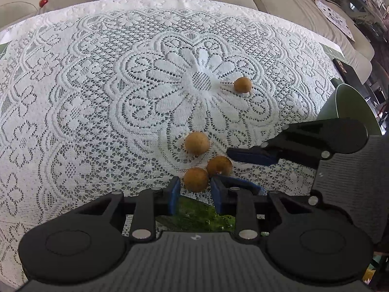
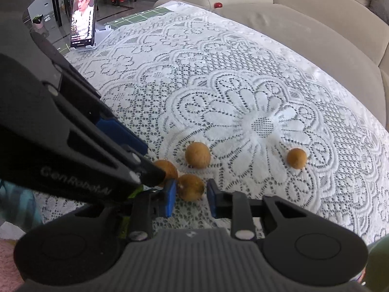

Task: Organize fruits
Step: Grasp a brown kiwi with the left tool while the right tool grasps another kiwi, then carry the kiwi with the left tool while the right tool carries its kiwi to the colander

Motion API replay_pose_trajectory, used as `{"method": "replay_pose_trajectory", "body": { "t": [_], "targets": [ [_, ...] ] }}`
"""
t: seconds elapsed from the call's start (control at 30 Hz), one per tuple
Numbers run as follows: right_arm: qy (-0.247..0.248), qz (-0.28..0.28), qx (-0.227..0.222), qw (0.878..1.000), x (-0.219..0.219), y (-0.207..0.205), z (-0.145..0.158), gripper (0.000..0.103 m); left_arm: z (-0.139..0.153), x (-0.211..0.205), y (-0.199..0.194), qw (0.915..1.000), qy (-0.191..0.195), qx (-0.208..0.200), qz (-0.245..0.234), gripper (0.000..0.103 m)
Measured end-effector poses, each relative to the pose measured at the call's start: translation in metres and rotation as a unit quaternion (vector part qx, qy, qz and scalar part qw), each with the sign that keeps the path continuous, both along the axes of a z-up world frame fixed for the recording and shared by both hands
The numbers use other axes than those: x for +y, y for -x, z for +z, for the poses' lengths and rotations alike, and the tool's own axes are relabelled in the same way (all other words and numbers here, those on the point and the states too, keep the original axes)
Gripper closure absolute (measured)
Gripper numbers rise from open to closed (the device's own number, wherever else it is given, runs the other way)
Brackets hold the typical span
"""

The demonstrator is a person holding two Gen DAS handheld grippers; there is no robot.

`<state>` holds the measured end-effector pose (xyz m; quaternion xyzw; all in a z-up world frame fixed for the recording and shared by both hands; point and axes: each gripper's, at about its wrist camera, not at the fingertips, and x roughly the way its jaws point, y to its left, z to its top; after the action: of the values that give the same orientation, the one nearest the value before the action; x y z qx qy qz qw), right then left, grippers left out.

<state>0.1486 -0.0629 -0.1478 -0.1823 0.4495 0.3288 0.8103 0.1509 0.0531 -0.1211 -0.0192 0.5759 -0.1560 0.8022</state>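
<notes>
Left gripper's arm (image 2: 80,150) hides part of one brown fruit (image 2: 167,169); green cup (image 1: 350,107) cut by frame edge.

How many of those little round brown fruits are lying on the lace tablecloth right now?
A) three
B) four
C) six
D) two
B: four show in the left wrist view, one between the fingers of the left gripper, one touching it, one a little farther out, and one off alone near the lace flower's middle.
</notes>
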Motion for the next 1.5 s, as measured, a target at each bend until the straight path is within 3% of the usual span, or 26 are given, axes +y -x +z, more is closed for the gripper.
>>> {"method": "replay_pose_trajectory", "body": {
  "t": [0.4,0.93,1.07,1.5],
  "targets": [
    [0.006,-0.024,-0.002,1.000,-0.015,0.005,0.006,0.082,-0.003,-0.004,-0.003,1.0000,-0.003,-0.001,-0.003,0.069],
    [-0.012,-0.062,0.019,0.998,-0.036,0.000,0.000,0.082,-0.018,-0.020,-0.007,0.9983,-0.053,-0.010,-0.024,0.070],
    [-0.019,-0.068,0.027,0.997,-0.038,-0.002,-0.001,0.082,-0.021,-0.022,-0.007,0.9985,-0.049,-0.010,-0.022,0.075],
    [-0.015,-0.088,0.033,0.995,-0.037,0.002,0.010,0.082,-0.009,-0.023,0.003,0.9980,-0.056,-0.021,0.019,0.076]
  ]
}}
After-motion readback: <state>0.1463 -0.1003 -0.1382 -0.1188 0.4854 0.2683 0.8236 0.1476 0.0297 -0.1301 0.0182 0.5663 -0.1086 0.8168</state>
